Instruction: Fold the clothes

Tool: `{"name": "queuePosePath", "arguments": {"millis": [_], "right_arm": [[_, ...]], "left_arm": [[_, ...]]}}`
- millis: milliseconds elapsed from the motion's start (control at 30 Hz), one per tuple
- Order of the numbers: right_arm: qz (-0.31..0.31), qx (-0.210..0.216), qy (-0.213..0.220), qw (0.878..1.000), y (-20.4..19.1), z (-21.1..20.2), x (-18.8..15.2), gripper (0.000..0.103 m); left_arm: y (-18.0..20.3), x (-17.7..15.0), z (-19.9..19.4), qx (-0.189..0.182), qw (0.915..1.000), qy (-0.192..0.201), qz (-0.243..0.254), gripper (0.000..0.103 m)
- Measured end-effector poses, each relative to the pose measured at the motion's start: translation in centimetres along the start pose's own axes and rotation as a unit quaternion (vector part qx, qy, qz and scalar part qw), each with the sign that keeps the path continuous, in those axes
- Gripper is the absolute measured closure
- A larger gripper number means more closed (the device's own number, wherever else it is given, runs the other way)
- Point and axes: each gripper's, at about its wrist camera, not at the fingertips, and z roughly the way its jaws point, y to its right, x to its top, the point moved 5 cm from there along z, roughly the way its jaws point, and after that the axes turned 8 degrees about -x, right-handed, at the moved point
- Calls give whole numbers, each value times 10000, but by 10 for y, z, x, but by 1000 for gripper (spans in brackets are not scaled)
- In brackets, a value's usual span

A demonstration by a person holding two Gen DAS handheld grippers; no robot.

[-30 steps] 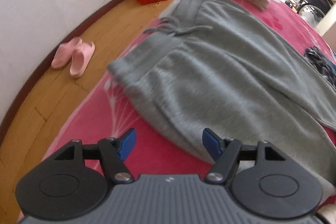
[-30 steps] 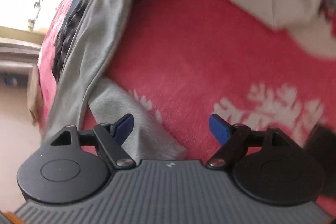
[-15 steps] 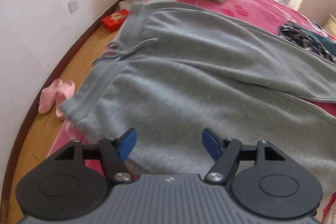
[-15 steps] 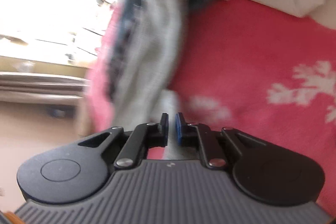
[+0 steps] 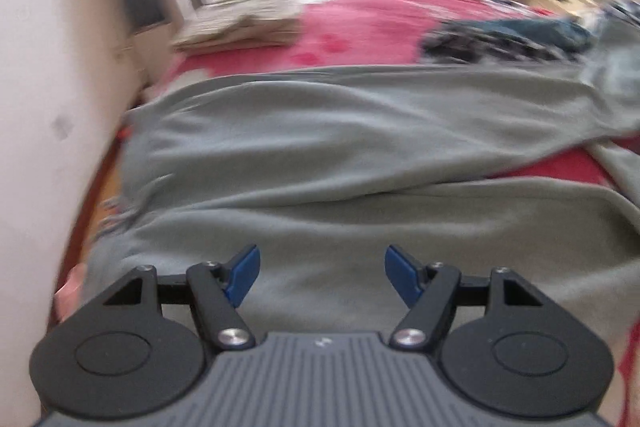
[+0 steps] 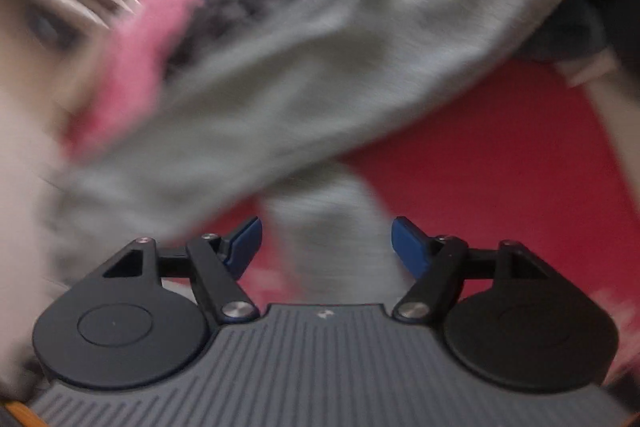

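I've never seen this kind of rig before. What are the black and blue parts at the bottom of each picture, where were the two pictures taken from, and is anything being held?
Each picture comes from a camera mounted on a hand-held gripper, looking along its two blue-tipped fingers. A person carries one in each hand. The left gripper is over soft grey sweatpants spread on a red blanket-covered bed. The right gripper shows the same grey fabric, blurred. Both are open, holding nothing. Folded beige clothes and dark clothes lie farther back.

One grey sweatpants [image 5: 340, 155], two hand-held grippers [image 5: 322, 277] [image 6: 326, 247].
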Motion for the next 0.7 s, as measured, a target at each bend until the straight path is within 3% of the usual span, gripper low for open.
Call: {"name": "queuePosePath", "arguments": {"millis": [33,133,167,200,233,267,400,500,700], "right_arm": [[-179,-184,-93,9996,4,8,-2,20],[-716,-736,-372,9940,15,32,-6,20],[-892,-916,-463,9907,19,40,-8,33],[-753,-717,-464,9935,22,32,-10,50],[-614,-518,-465,9957,25,24,-11,88],[-474,-319,-465,9973,28,16,-13,94],[459,162,-314,9983,44,-32,-16,95],[1347,717,-262,9879,60,-58,-22,95],[2740,2039,-50,9398,56,-85,-28,95]], "left_arm": [[11,1,3,-193,9997,-16,118,33],[48,1,13,-667,9963,-79,541,33],[62,0,17,-807,9943,-102,694,33],[75,-1,21,-896,9920,-161,871,33],[87,-2,24,-937,9891,-140,1125,33],[99,-3,26,-977,9856,-120,1378,33],[131,-3,33,-627,9687,66,2401,32],[133,4,39,-132,9619,136,2726,32],[108,28,42,-381,9803,179,1930,33]]}}
